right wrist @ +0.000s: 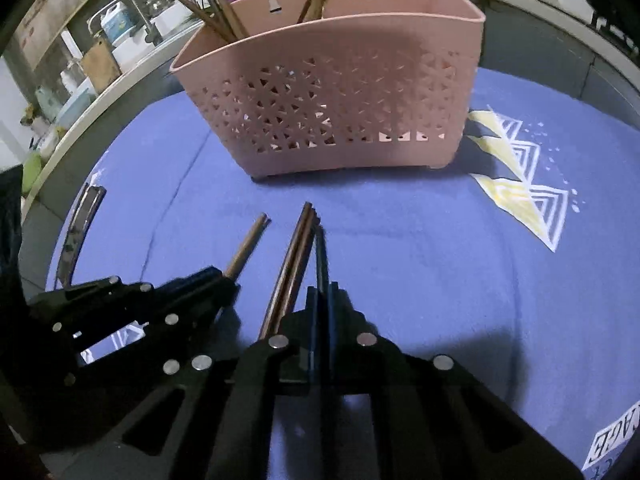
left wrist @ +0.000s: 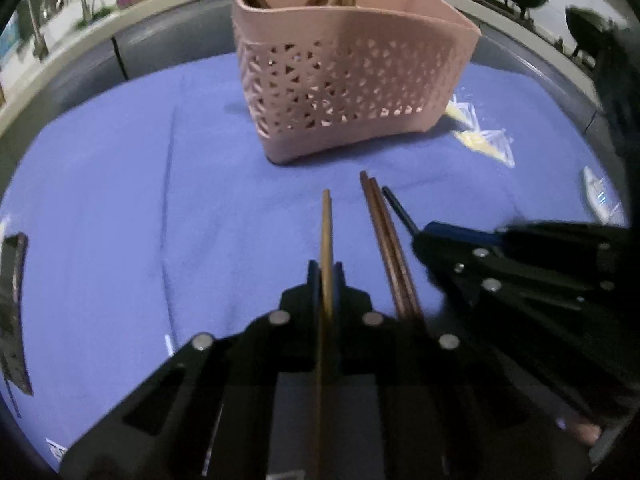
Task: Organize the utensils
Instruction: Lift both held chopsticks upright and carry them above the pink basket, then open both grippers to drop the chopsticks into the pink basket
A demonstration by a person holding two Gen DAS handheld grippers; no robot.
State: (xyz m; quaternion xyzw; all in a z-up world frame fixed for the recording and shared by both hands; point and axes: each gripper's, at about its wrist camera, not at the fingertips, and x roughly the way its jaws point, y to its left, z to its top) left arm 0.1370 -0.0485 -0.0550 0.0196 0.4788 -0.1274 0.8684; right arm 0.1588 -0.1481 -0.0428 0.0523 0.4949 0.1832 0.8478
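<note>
The left claw (left wrist: 326,276) pinches a chopstick (left wrist: 327,232); the right claw (right wrist: 322,296) pinches a dark utensil (right wrist: 321,256). Both point lengthwise toward the basket (right wrist: 340,112), directly ahead on the surface (right wrist: 400,260). Both claws look about equally near.

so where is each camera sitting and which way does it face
Left wrist: sits on the left gripper, faces forward and down at the pink basket on the blue cloth; its jaws are shut on a chopstick, with the right gripper alongside.
Right wrist: sits on the right gripper, faces the same basket; its jaws are shut on a dark utensil, with the left gripper alongside.
Shared: basket, cloth, both grippers, the brown chopstick pair between them.
</note>
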